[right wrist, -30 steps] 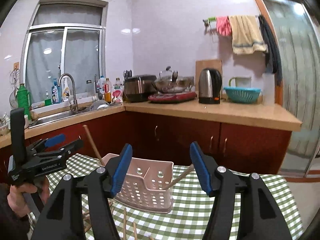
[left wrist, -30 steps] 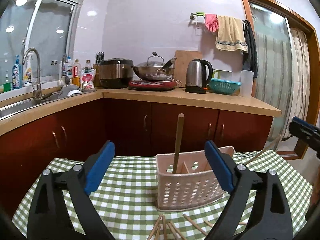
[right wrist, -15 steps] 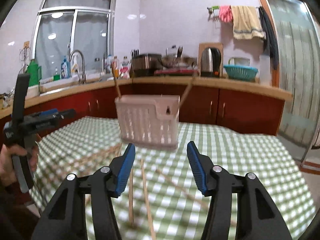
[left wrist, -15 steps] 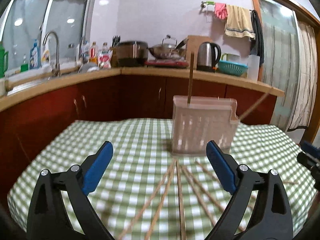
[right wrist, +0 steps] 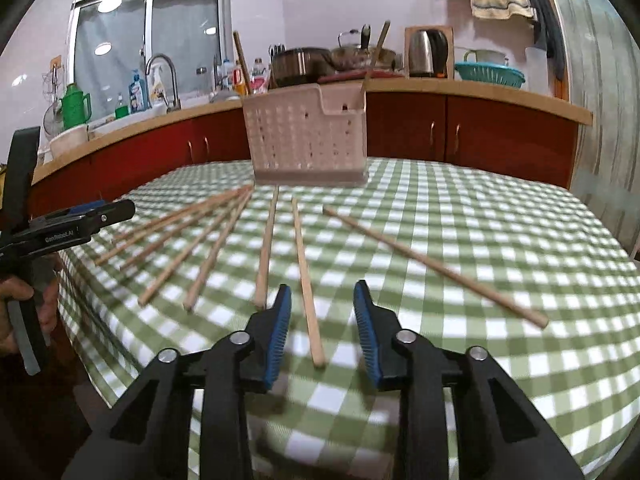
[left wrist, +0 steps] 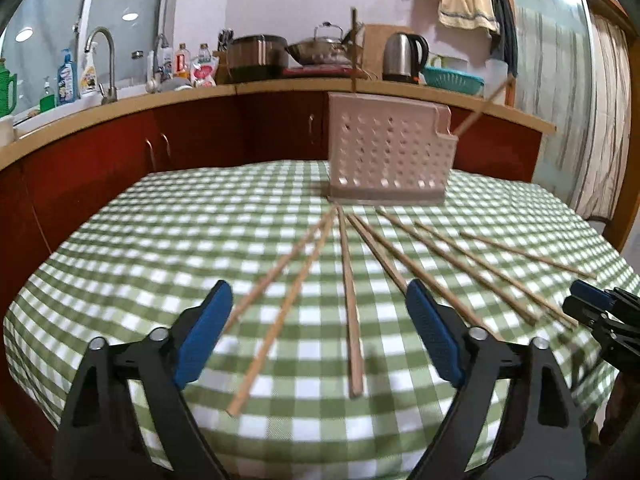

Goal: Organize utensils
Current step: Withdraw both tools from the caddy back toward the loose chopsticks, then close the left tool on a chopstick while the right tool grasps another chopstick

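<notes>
**Wooden chopsticks fanned out before a pale holder**

Wooden chopsticks [left wrist: 352,300] lie loose on the green-checked tablecloth [left wrist: 160,248], spreading from the foot of the pale perforated utensil holder [left wrist: 388,156], which stands upright near the table's far side. Two more sticks stand in the holder; their lower ends are hidden behind its walls, and which compartments they occupy cannot be told.

The left gripper [left wrist: 320,332] hovers with its blue pads wide apart, holding nothing; the near end of one chopstick is cut off behind its left finger. The right gripper [right wrist: 322,320] is also parted, more narrowly, with one chopstick [right wrist: 306,276] lying on the cloth between its pads, untouched.

In the right wrist view the left gripper's side bears white lettering that appears to read "GenRobot.AI", slightly blurred. The hand [right wrist: 24,308] holding it is cropped by the frame edge. Labels on the bottles [right wrist: 138,92] by the sink are too small to read.
</notes>
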The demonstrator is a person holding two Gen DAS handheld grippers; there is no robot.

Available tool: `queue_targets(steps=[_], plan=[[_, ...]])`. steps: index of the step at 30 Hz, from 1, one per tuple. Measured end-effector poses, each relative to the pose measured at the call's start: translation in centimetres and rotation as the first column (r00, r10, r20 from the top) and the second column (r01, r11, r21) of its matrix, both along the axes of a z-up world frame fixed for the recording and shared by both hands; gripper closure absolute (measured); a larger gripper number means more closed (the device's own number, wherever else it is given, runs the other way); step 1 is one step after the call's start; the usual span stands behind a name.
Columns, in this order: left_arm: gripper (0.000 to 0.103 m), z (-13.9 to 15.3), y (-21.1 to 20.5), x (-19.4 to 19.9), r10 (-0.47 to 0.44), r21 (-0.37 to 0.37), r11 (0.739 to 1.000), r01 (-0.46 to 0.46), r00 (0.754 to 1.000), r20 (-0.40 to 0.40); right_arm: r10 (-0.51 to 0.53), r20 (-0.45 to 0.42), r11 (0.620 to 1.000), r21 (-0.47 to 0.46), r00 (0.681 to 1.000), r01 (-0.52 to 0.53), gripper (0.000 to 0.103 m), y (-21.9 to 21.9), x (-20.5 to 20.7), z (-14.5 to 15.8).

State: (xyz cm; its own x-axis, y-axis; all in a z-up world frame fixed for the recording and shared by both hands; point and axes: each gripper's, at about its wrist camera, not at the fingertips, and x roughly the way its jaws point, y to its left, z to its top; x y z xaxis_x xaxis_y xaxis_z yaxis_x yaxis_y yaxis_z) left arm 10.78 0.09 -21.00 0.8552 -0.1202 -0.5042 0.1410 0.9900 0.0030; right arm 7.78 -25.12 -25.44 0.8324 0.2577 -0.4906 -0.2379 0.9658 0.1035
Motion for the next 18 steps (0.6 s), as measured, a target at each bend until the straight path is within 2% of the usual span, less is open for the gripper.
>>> queue_targets(steps=[3, 5, 7, 9, 14, 16, 18], plan=[[0.025, -0.8, -0.6, -0.3, -0.019, 0.010, 1.000, 0.019, 1.000, -0.016, 0.010, -0.012, 1.000, -0.009, 1.000, -0.010, 0.079, 0.2, -0.1, -0.8], [0.032, -1.3, -0.9, -0.1, -0.029, 0.013, 0.999, 0.030, 0.999, -0.031, 0.012, -0.014, 1.000, -0.011, 1.000, -0.012, 0.083, 0.2, -0.3, -1.2], [0.044, -2.1, -1.0, 0.2, -0.038, 0.010, 0.999, 0.038, 0.998, -0.060, 0.010, -0.016, 1.000, -0.007, 1.000, -0.011, 0.086, 0.1, -0.3, -1.3], [0.047, -2.7, -1.0, 0.4, -0.044, -0.001, 0.999, 0.044, 0.995, -0.085, 0.010, -0.016, 1.000, -0.007, 1.000, -0.010, 0.089, 0.0, -0.4, -1.3], [0.057, -3.6, -1.2, 0.2, -0.052, 0.003, 0.999, 0.052, 0.993, -0.105, 0.011, -0.015, 1.000, -0.007, 1.000, -0.012, 0.090, -0.1, -0.4, -1.3], [0.066, -3.7, -1.3, 0.1, -0.057, 0.014, 0.998, 0.058, 0.993, -0.100, 0.011, -0.015, 1.000, -0.007, 1.000, -0.012, 0.090, -0.1, -0.4, -1.3], [0.070, -3.7, -1.3, 0.1, -0.057, 0.013, 0.998, 0.059, 0.993, -0.099, 0.011, -0.015, 1.000, -0.007, 1.000, -0.011, 0.090, -0.1, -0.4, -1.3]])
